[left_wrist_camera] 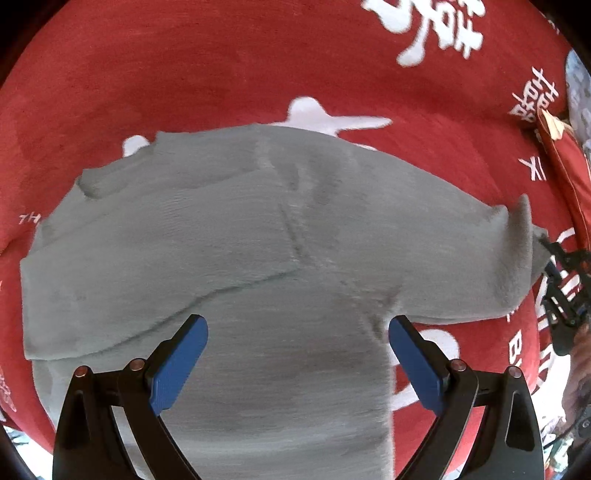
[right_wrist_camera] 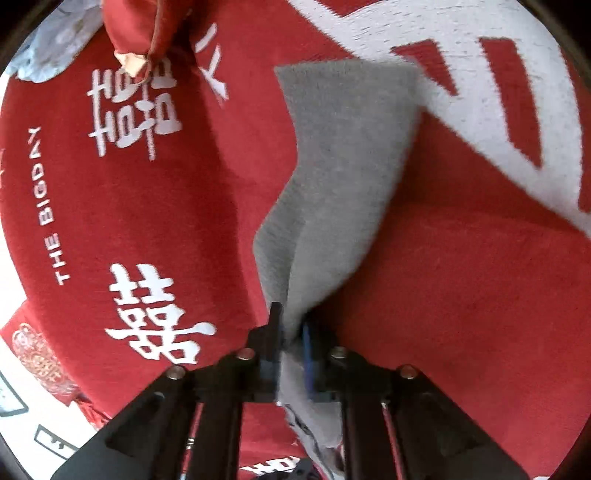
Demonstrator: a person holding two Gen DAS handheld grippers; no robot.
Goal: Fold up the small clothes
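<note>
A small grey knit sweater (left_wrist_camera: 258, 236) lies spread on a red blanket (left_wrist_camera: 184, 74) with white characters. One sleeve is folded across its body on the left. My left gripper (left_wrist_camera: 297, 332) hovers open just above the sweater's lower body, blue pads wide apart, holding nothing. My right gripper (right_wrist_camera: 291, 332) is shut on the end of the other grey sleeve (right_wrist_camera: 340, 166) and holds it lifted off the blanket. In the left wrist view the right gripper (left_wrist_camera: 565, 291) shows at the far right edge, at the raised sleeve tip (left_wrist_camera: 521, 236).
A red pillow or pouch with a tan corner (right_wrist_camera: 136, 33) lies at the blanket's far edge, beside a pale blue cloth (right_wrist_camera: 55, 40). A white floor (right_wrist_camera: 14, 295) and red patterned items (right_wrist_camera: 37, 358) lie past the blanket's edge.
</note>
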